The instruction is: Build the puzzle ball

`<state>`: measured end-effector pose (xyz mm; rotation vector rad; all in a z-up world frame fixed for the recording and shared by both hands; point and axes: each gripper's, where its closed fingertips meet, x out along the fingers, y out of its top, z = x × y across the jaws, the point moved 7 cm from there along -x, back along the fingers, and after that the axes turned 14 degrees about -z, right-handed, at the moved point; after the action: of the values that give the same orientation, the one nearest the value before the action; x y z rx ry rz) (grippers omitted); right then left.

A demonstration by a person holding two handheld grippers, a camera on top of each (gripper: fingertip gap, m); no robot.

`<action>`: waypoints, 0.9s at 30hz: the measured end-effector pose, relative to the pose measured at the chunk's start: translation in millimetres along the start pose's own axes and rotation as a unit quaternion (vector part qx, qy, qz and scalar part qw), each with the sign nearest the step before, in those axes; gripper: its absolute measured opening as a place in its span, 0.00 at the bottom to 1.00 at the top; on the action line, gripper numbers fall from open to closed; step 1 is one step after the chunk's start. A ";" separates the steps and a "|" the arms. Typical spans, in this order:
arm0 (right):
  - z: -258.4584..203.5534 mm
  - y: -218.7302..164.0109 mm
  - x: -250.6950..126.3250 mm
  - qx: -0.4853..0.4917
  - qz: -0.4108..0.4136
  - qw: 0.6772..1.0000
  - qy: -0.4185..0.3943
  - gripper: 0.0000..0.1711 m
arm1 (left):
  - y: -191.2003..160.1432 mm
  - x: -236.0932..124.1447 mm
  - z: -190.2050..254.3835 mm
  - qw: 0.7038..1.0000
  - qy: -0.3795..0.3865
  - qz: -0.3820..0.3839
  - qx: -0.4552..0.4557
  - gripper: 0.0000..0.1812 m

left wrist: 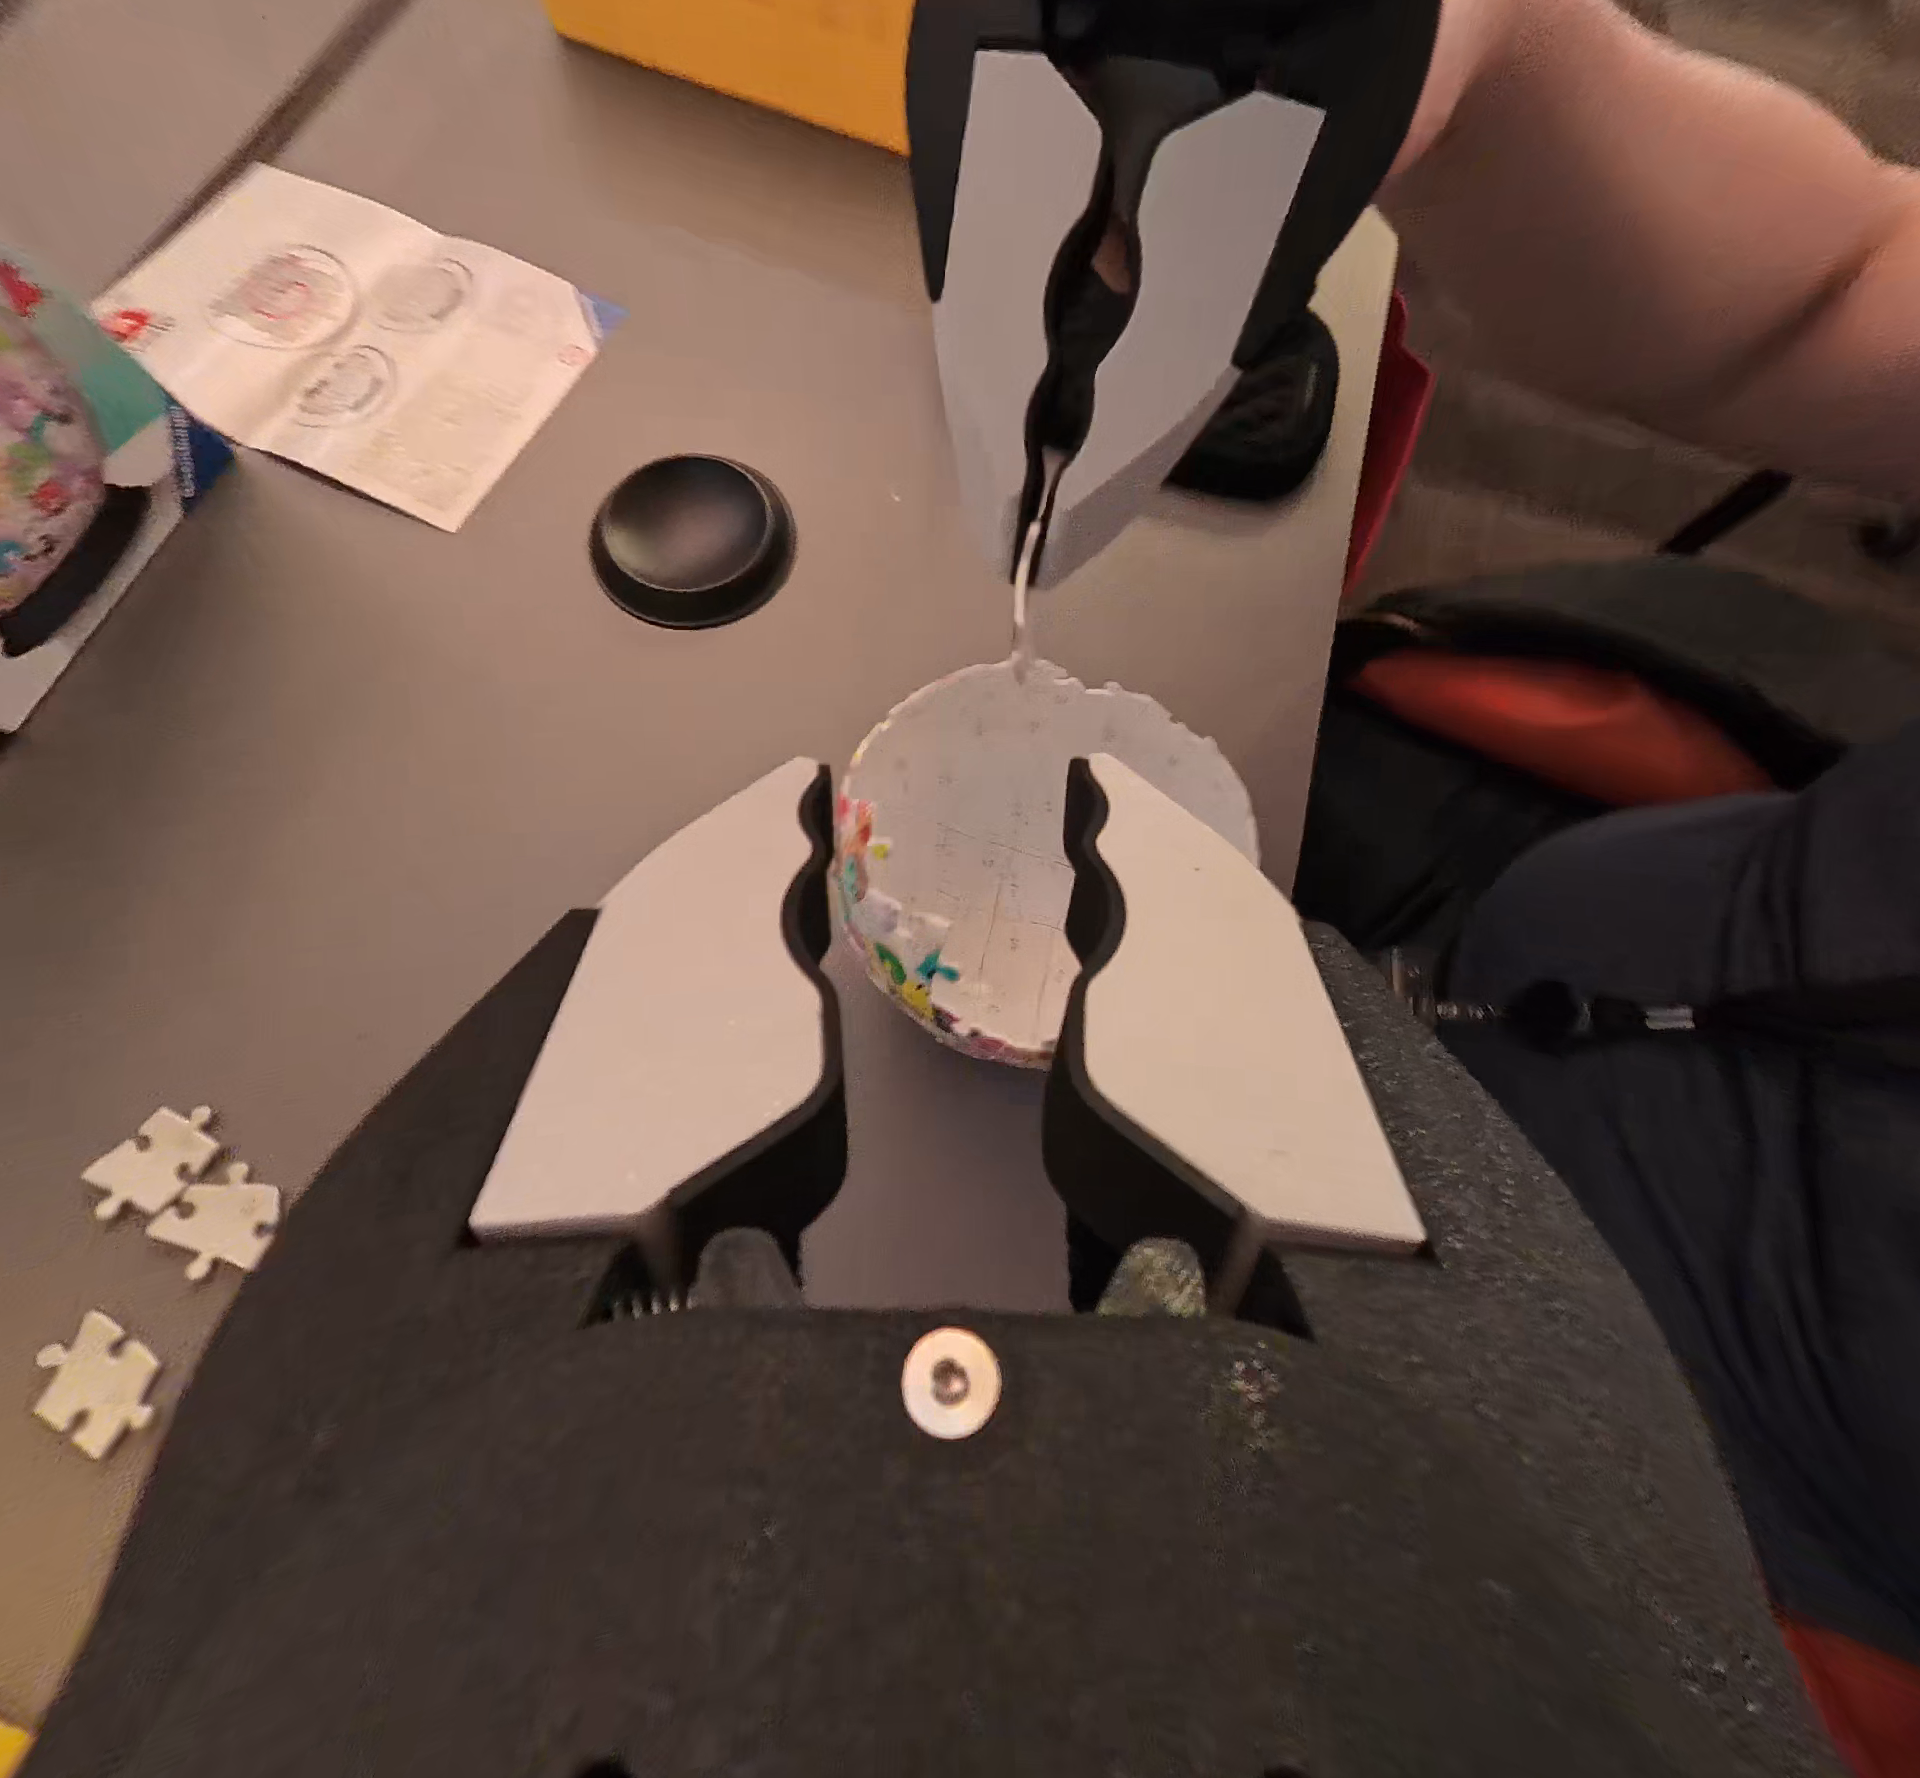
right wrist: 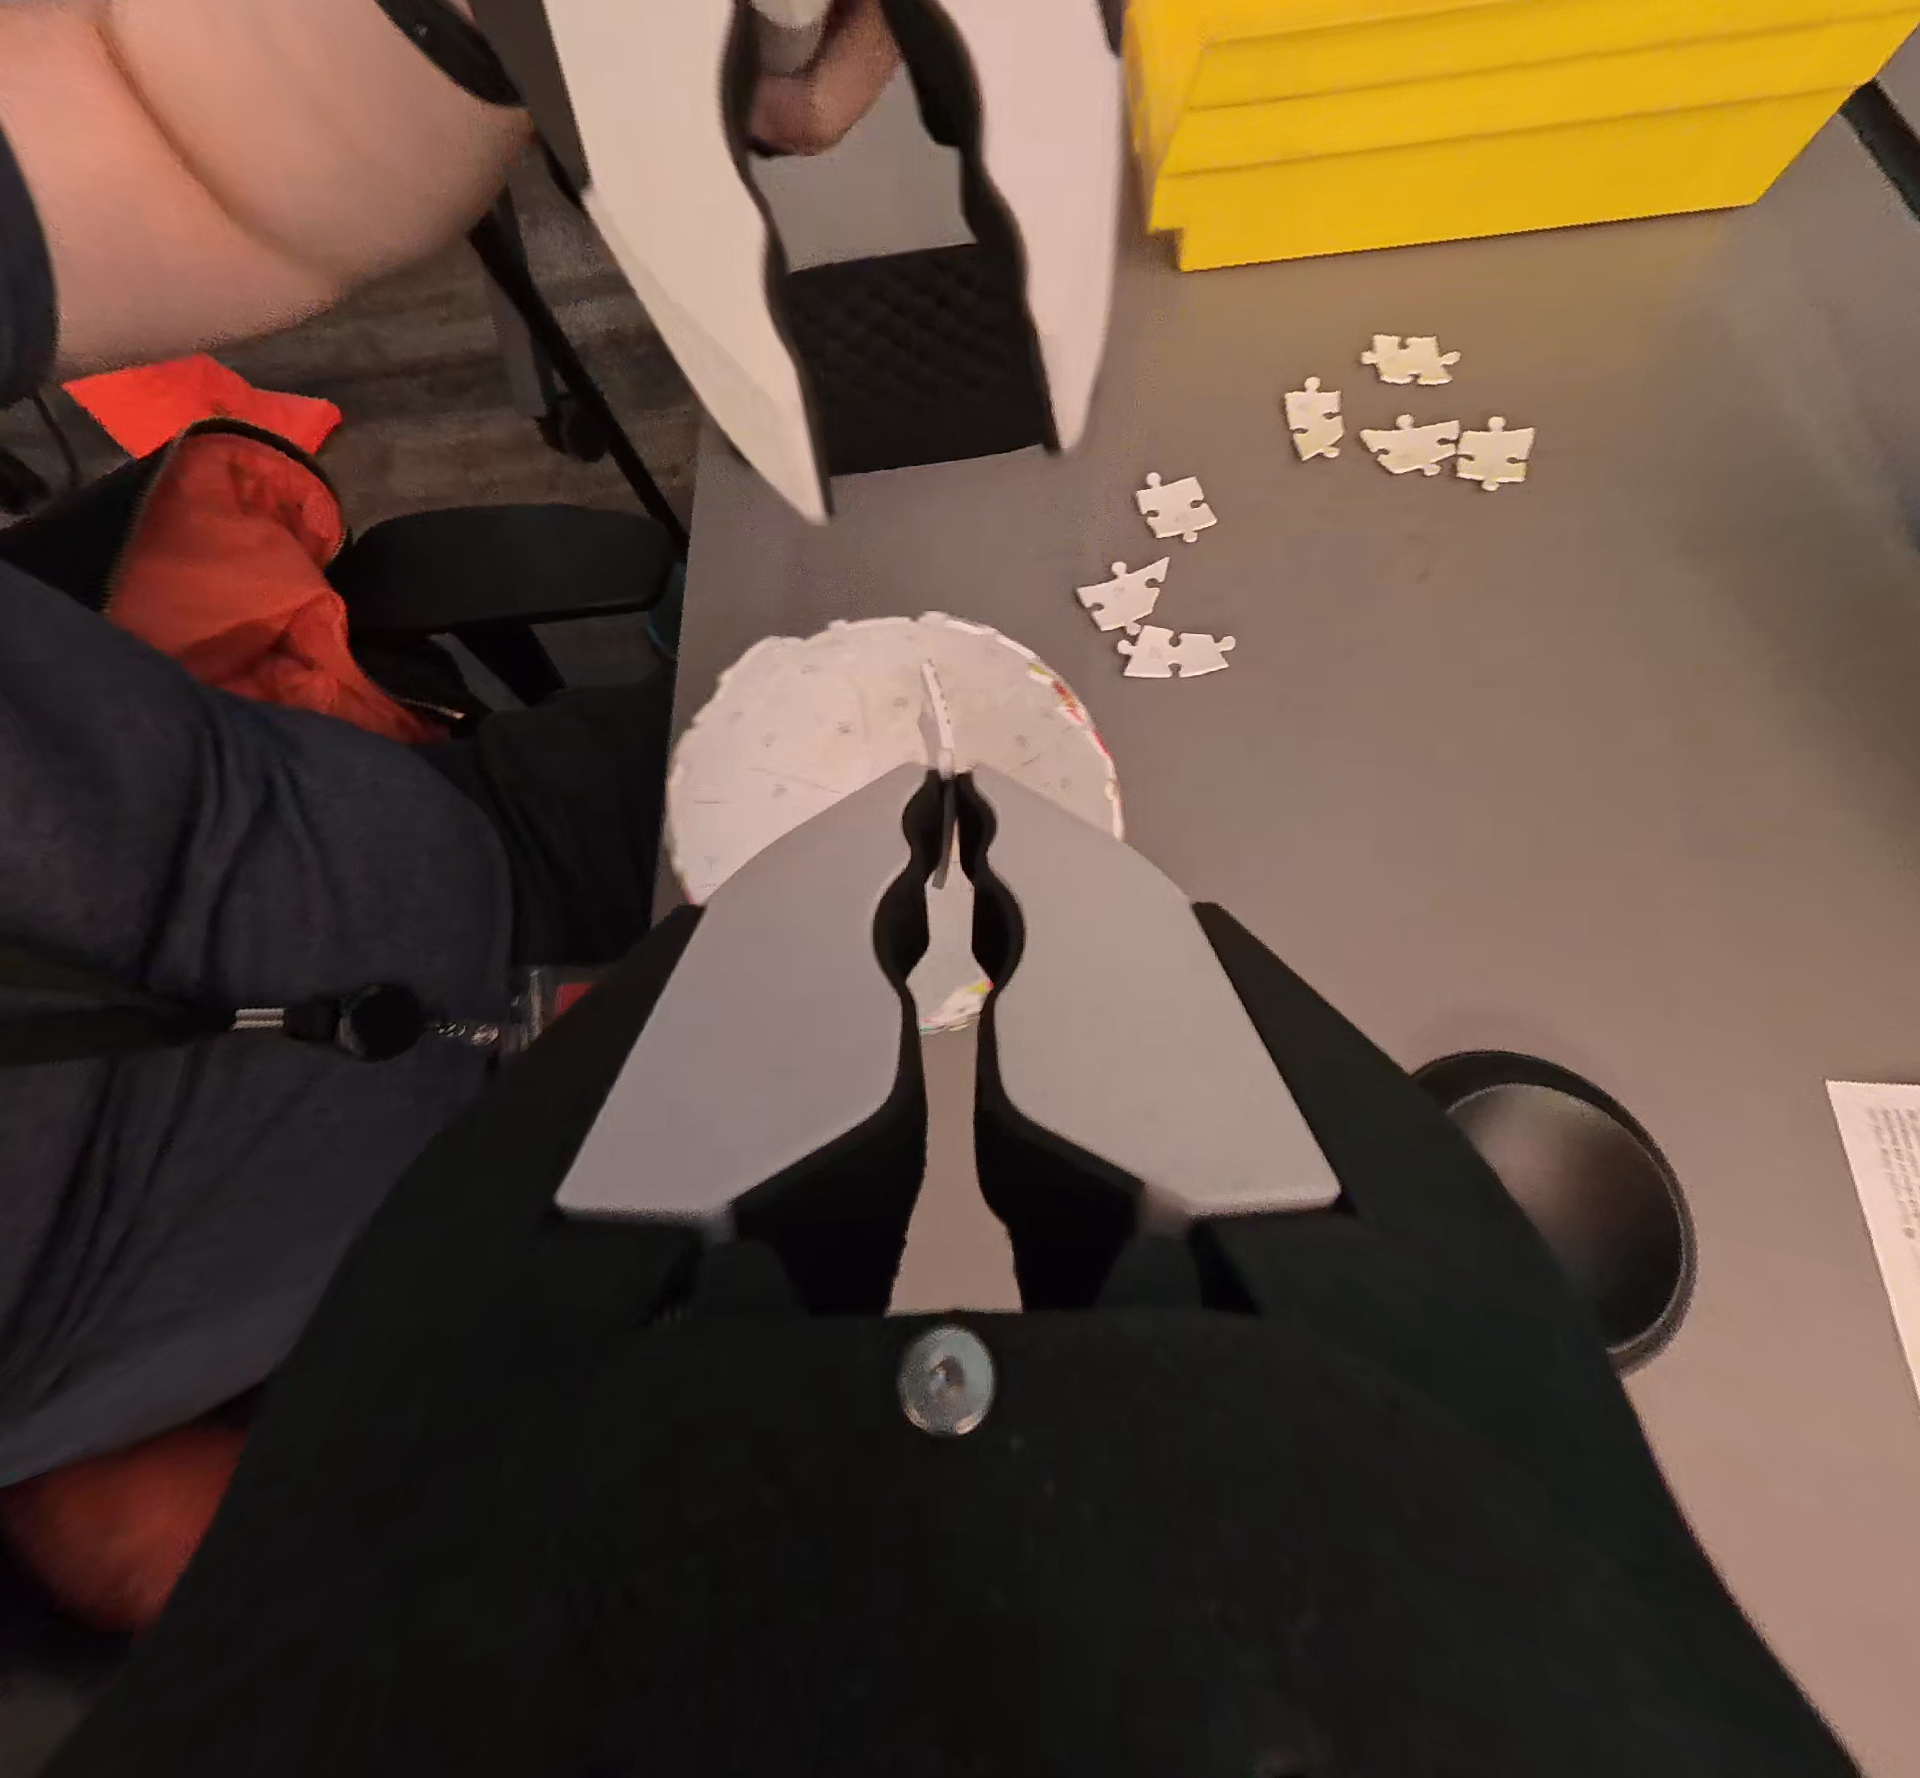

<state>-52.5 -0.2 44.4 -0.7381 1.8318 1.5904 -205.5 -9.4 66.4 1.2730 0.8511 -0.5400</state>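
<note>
The half-built puzzle ball (left wrist: 1023, 855), a bowl-shaped shell with its white inner face turned up, is seated on the grey worktop (left wrist: 416, 793) close to the near edge. The left gripper (left wrist: 948, 778) is positioned just before the shell with its jaws held wide and nothing between them. The right gripper (right wrist: 943, 772) is positioned above the shell's far rim; its jaws are closed narrowly on a single curved puzzle piece (right wrist: 938, 705), whose lower tip is at the rim. Loose pieces (right wrist: 1174, 585) are scattered face down on the worktop beside the shell. A black round stand (left wrist: 691, 539), a folded instruction sheet (left wrist: 364, 341) and a yellow bin (right wrist: 1507, 66) are located farther back.
</note>
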 end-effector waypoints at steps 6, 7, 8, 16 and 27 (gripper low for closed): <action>13.6 -7.9 17.2 -0.023 0.069 0.997 -0.003 0.02 | -40.3 17.2 -5.1 0.998 -0.006 0.040 -0.043 0.27; 16.2 -9.6 20.9 -0.024 0.069 0.997 -0.002 0.02 | -44.4 24.2 -5.7 0.998 -0.012 0.027 -0.051 0.28; 17.1 -11.1 24.2 -0.028 0.065 0.997 0.007 0.02 | -47.4 30.4 -6.0 0.998 -0.018 0.017 -0.057 0.29; 18.4 -7.6 33.3 -0.061 0.005 0.998 -0.010 0.02 | -46.6 49.3 -3.5 0.998 -0.028 -0.016 -0.051 0.27; 34.2 -6.6 43.9 -0.057 0.106 0.991 0.066 0.02 | -49.4 44.3 -25.4 0.997 -0.018 -0.041 -0.067 0.21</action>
<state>-74.3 31.7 3.8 -0.7359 1.9820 1.8338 -223.3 7.9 -0.2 1.1057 0.8975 -0.5604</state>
